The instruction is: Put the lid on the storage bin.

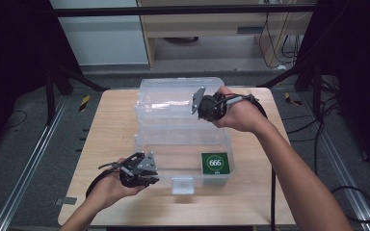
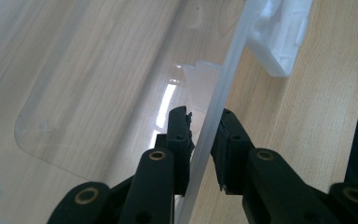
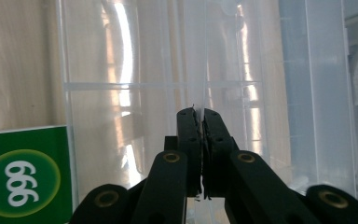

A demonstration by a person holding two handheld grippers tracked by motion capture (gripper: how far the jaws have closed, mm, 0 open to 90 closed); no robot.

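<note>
Wooden table (image 1: 106, 144): left gripper (image 1: 147, 180) jaws clamp the clear box (image 1: 183, 159) wall, right gripper (image 1: 196, 107) jaws pinch its lid (image 1: 168, 98).

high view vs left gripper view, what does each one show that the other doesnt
The high view alone takes in the whole clear plastic box with its raised lid, the green 666 pack inside, the right gripper clamped on the lid's edge, and both forearms. The left gripper view alone shows, close up, the left gripper with its jaws astride the box's thin front wall. Both share the box, its white latch, the left gripper and the wooden table.
</note>
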